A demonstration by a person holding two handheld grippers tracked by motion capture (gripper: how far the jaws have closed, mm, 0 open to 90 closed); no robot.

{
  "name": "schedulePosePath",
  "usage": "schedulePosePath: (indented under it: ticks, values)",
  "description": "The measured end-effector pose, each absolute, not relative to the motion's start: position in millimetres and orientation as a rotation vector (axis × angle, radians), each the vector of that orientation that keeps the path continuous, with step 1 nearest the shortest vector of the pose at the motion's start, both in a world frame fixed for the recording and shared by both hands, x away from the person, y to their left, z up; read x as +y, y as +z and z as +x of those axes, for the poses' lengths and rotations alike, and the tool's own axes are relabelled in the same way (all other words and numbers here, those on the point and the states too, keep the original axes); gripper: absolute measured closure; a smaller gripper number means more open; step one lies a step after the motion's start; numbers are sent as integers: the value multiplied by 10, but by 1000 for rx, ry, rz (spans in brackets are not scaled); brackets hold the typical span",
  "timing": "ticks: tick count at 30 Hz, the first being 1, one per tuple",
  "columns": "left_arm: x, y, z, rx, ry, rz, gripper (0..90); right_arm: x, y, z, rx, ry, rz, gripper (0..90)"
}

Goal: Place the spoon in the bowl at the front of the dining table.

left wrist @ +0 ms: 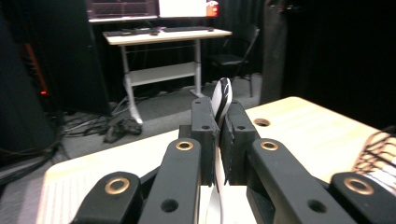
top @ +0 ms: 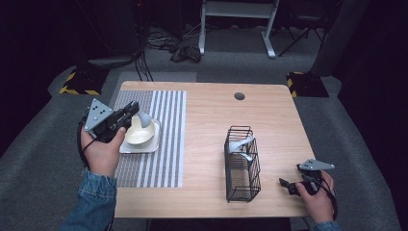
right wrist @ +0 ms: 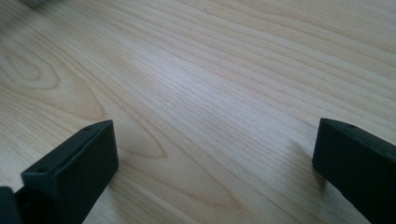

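Observation:
My left gripper [top: 136,109] is shut on a grey spoon [top: 143,119] and holds it over a cream bowl [top: 140,134]. The bowl sits on a white square plate [top: 126,148] at the table's left. In the left gripper view the spoon's thin pale edge [left wrist: 222,95] sticks up between the closed jaws of the left gripper [left wrist: 219,135]. My right gripper [top: 288,185] rests near the table's front right corner. In the right gripper view it [right wrist: 215,158] stands wide open over bare wood, with nothing between its jaws.
A striped grey-and-white placemat [top: 163,144] lies under the plate. A black wire basket [top: 242,166] with grey spoons [top: 240,144] stands right of centre. A cable hole [top: 239,96] is near the far edge. Desks, a chair and cables lie beyond the table.

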State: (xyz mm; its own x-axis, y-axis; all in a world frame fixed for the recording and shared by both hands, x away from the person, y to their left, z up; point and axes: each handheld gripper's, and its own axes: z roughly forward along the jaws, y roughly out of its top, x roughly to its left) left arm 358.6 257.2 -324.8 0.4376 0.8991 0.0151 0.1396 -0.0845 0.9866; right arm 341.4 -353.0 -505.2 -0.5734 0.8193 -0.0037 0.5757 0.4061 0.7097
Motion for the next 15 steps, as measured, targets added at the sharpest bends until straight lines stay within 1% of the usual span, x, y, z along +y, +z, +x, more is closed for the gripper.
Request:
schedulePosePath:
  ticks: [15]
  values:
    - [2868,-3454,3858,1073,901,1493,851,-3530,-5052,3415,2316,962,1203,2]
